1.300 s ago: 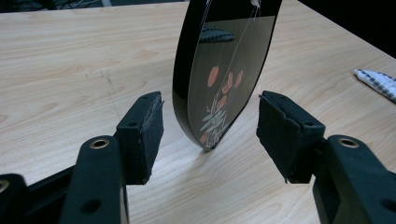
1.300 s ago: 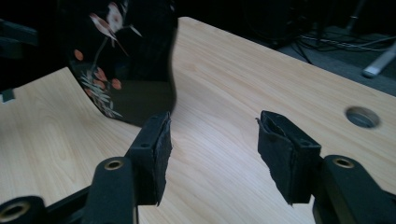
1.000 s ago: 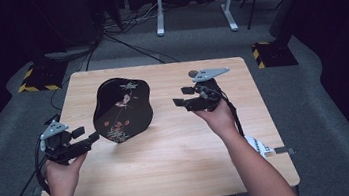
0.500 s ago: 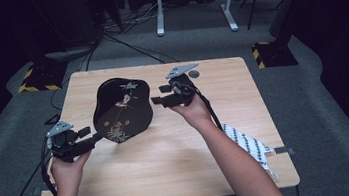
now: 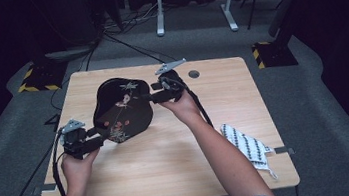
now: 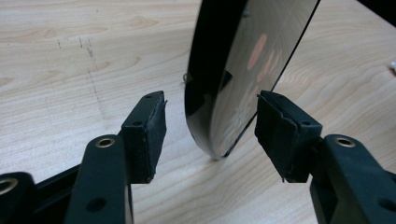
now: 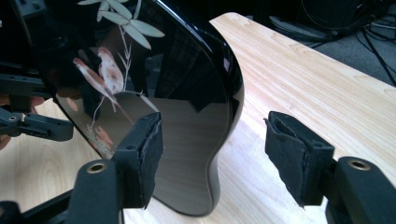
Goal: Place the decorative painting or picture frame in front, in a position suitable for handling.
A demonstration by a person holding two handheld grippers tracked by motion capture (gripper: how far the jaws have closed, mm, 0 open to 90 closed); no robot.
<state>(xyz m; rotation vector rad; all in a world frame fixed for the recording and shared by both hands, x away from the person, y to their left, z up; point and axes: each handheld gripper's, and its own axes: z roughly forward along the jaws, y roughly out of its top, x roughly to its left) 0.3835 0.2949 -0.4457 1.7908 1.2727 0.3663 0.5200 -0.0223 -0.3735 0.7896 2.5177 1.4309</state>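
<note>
**Two grippers close in on the black lacquer tray**

The left gripper (image 5: 98, 141), low at the left of the high view, has its jaws parted around the lower edge of the black lacquer tray (image 5: 124, 111). In the left gripper view that edge (image 6: 224, 121) stands between the two pads (image 6: 147, 128); the pad at the right of the frame sits just beside the glossy face, the one at the left stands off from the dark back. Its jaws have just been closing, but they are not clamped yet: the tray is between them, unpinched.

The right gripper (image 5: 148, 97), just above the middle of the high view, is likewise released. Its jaws have just been opening, and in the right gripper view the tray's curved rim (image 7: 229, 107) lies between the pads (image 7: 142, 154), with a clear gap to the pad at the right of the frame.

The tray itself rests on the wooden tabletop (image 5: 172, 179), in the upper left part of it as the high view shows, its painted birds and leaves facing up. Farther out, at the lower right of that frame, a white patterned cloth (image 5: 246, 144) lies near the tabletop's edge, well apart from both hands.
</note>
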